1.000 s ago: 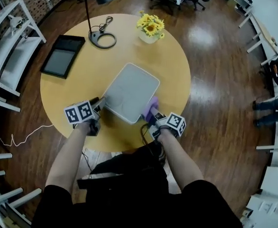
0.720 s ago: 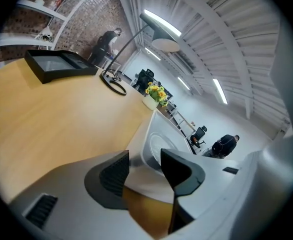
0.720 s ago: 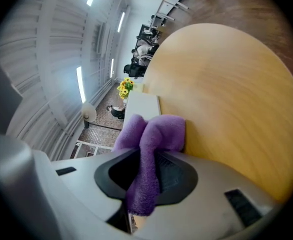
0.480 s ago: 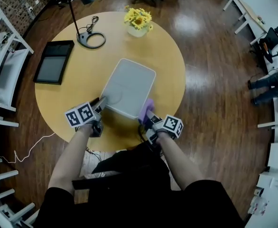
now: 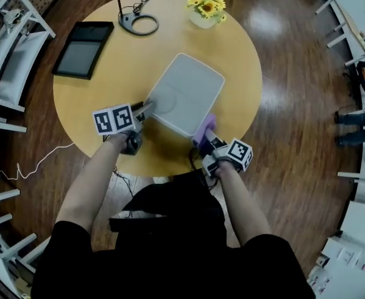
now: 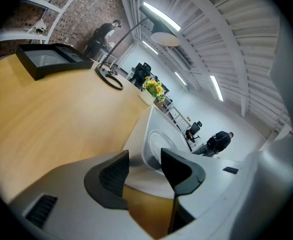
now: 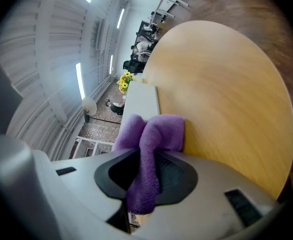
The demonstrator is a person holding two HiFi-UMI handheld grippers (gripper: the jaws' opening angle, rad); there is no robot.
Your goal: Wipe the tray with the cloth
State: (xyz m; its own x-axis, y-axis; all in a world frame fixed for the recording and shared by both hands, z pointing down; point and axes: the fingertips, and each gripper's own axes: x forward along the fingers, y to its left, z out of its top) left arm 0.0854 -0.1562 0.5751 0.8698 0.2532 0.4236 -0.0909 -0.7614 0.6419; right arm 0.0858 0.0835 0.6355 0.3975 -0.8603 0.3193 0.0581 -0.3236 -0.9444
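Observation:
A pale grey tray lies on the round wooden table. My left gripper is at the tray's near left edge. In the left gripper view this gripper stands open. Its jaws have just been opening, and the tray's rim lies between them with neither pad pressing on it. My right gripper is at the tray's near right corner, shut on a purple cloth. The cloth bulges out ahead of the right gripper, up against the tray's edge.
A black framed tablet lies at the table's far left. A lamp base with a cable and a pot of yellow flowers stand at the far side. White shelving is to the left, wooden floor all round.
The head view has shifted. My right gripper with the cloth has moved slightly beside the tray's near right corner. The left gripper has stayed at the tray's edge.

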